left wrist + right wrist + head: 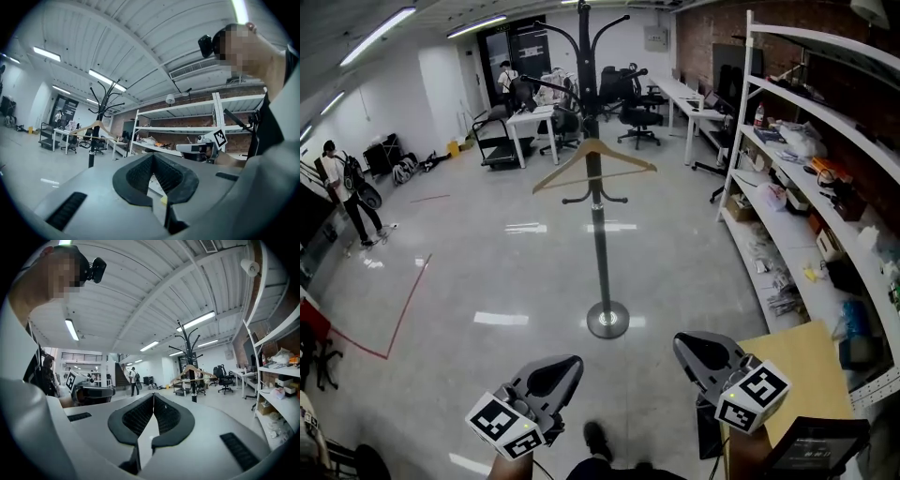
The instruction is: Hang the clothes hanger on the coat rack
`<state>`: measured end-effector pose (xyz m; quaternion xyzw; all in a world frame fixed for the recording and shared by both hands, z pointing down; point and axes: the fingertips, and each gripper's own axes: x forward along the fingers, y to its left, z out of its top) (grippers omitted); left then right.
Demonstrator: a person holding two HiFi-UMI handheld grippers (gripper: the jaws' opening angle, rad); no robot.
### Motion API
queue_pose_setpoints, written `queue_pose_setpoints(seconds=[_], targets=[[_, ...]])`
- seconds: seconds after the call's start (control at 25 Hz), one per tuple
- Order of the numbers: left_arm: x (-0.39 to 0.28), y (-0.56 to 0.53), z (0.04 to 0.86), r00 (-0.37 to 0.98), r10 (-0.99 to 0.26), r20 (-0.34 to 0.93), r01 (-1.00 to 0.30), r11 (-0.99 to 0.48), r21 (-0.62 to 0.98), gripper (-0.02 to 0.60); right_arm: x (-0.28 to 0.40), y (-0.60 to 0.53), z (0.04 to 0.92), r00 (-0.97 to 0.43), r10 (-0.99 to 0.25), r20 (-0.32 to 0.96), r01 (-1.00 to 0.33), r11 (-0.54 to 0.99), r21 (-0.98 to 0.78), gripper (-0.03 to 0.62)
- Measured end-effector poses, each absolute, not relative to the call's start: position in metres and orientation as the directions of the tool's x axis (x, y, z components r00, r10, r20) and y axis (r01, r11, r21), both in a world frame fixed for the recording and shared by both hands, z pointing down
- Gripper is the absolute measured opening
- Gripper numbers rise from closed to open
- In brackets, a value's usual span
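Note:
A black coat rack [600,234] stands on a round base in the middle of the floor, some way ahead of me. A wooden clothes hanger [593,159] hangs from it, high on the pole. My left gripper [569,360] and right gripper [682,341] are low and close to me, well short of the rack. Each has its jaws together with nothing between them. The left gripper view shows its gripper [152,157] shut, with the rack [92,150] and hanger [96,124] far off at left. In the right gripper view the gripper [153,397] is shut, with the rack [191,380] and hanger [191,370] distant.
White shelving [806,159] full of items runs along the right wall. A wooden board [802,366] lies by my right gripper. Desks and office chairs [637,112] fill the back. A person [342,187] stands far left, and red tape [403,309] marks the floor.

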<state>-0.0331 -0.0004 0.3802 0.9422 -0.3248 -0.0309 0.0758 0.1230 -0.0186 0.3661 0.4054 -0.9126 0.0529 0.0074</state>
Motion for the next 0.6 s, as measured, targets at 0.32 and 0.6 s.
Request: queue_pose_setpoints(seconds=[0.32, 0.6], targets=[[-0.017, 0.085, 0.378, 0.759, -0.649, 0.047, -0.648, -0.746, 0.156, -0.001, 0.139, 0.056, 0.373, -0.694, -0.718, 0.062, -0.717, 0.681, -0.150, 0.008], [-0.048, 0.160, 0.368, 0.739, -0.673, 0.019, -0.670, -0.733, 0.119, 0.000, 0.106, 0.123, 0.355, -0.703, -0.711, 0.029, -0.710, 0.697, -0.099, 0.008]])
